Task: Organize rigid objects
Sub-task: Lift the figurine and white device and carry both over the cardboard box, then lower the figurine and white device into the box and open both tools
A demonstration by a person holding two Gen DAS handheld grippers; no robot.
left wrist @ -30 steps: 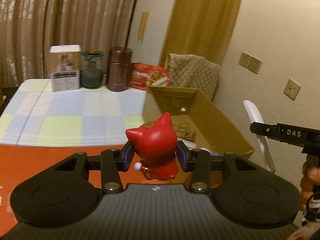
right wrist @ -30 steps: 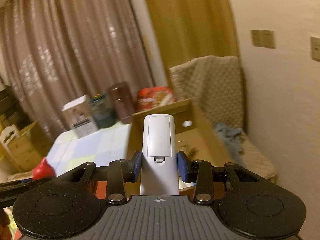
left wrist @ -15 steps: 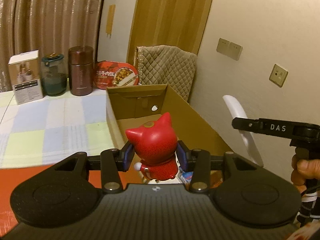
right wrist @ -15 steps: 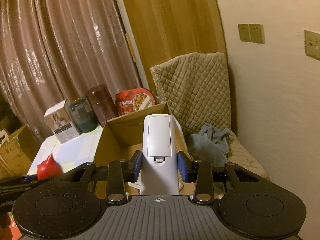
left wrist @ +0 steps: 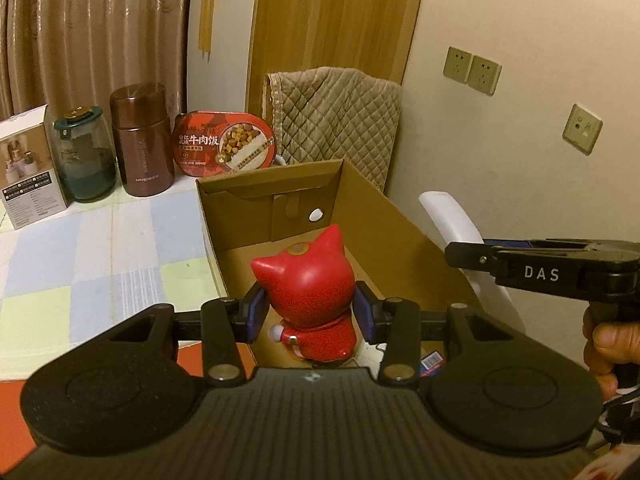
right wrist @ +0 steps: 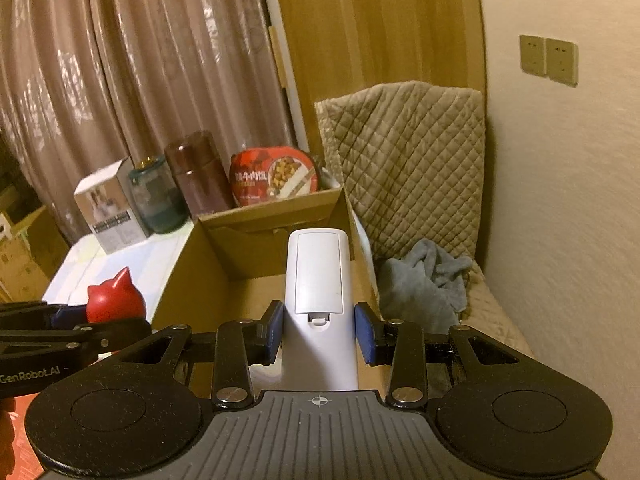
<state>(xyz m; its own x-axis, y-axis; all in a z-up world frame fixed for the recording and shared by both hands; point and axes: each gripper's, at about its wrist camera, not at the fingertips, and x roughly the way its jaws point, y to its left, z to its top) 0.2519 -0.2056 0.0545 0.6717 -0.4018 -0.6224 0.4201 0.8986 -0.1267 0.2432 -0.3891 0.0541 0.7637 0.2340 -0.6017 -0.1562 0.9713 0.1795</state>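
Note:
My left gripper is shut on a red cat figurine and holds it above the near end of an open cardboard box. My right gripper is shut on a white remote control, back side up, held above the same box near its right wall. In the left wrist view the remote and the right gripper show past the box's right wall. The figurine and the left gripper show at the left of the right wrist view.
At the table's back stand a white carton, a green glass jar, a brown flask and a red meal tub. A quilted chair with a grey cloth stands right of the box, by the wall.
Both grippers have moved forward and right with their objects, from over the table to above the box. Both grips are unchanged.

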